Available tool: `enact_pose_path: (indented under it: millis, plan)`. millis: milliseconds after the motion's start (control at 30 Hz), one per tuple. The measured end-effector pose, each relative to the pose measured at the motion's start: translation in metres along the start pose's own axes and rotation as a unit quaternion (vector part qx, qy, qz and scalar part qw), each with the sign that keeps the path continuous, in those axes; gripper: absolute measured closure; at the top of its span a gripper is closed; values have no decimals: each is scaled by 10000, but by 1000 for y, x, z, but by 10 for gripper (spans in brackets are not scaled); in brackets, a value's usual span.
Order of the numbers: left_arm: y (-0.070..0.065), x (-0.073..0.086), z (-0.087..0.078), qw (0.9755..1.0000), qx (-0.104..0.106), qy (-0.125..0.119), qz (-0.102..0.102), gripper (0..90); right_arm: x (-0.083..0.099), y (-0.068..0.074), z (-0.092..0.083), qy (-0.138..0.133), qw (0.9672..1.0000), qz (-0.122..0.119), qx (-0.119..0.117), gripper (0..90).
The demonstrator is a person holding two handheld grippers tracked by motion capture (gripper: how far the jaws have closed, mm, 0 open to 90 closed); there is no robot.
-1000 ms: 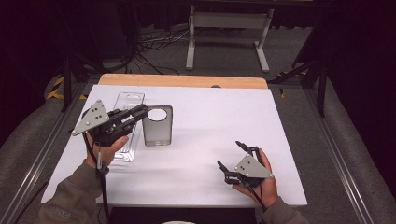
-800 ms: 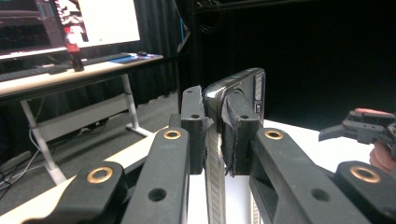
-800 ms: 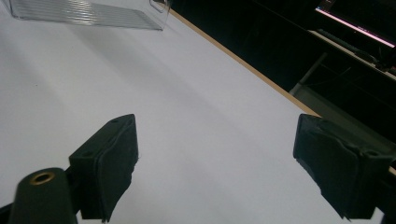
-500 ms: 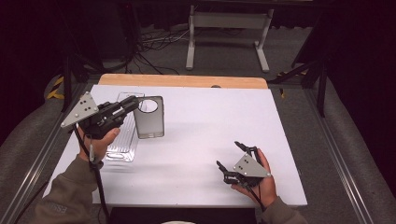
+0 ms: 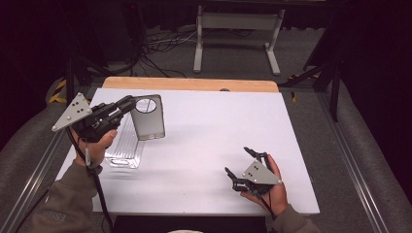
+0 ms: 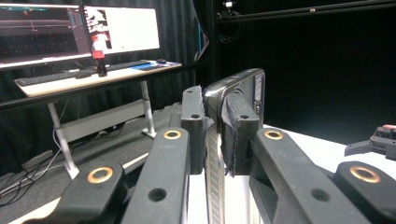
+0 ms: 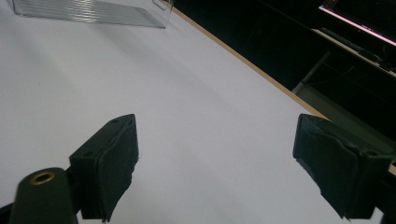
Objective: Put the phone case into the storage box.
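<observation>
1. One phone case (image 5: 148, 119), dark grey and smooth, a flat rectangle with rounded corners and a round pale cutout near its top; it is held up off the counter (image 5: 209, 131), tilted, at the rear left
2. In the left gripper view the phone case (image 6: 243, 88) shows edge-on as a thin glossy rim with a ribbed strip running down between the pads
3. One left gripper (image 5: 127, 104), black with a grey three-cornered plate on top; its jaws are clamped narrow on the top edge of the phone case, padded faces pressed to both sides
4. One clear plastic tray (image 5: 124, 145), long and ribbed, lying flat on the counter just under and beside the lifted phone case; the right gripper view shows its ridged edge (image 7: 88, 11) far off
5. One right gripper (image 5: 241, 162), black with its own grey plate, low at the near right of the counter, well apart from the phone case; its jaws stand wide with nothing between them, and the pads look rough and frayed at the edges
6. One counter, matte white on top with a pale wooden strip along the far edge
</observation>
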State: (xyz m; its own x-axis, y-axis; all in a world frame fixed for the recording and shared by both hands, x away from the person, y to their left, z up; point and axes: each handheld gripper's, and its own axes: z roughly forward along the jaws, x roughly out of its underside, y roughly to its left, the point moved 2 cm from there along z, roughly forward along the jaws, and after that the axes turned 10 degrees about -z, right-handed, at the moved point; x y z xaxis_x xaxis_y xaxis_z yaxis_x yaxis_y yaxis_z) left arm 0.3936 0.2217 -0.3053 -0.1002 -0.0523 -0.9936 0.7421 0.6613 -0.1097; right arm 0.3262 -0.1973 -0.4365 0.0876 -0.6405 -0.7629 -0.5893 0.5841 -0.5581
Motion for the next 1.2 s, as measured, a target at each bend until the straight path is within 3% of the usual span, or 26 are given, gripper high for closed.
enact_pose_path:
  millis: [967,1200]
  plan:
    - [18,-6,-9,9999,-137,-96,22,804,-1,-1,-1,-62,9999,91,-33,151]
    - [29,-13,-4,9998,-154,-97,5,805,-1,-2,1,-40,9999,160,-47,151]
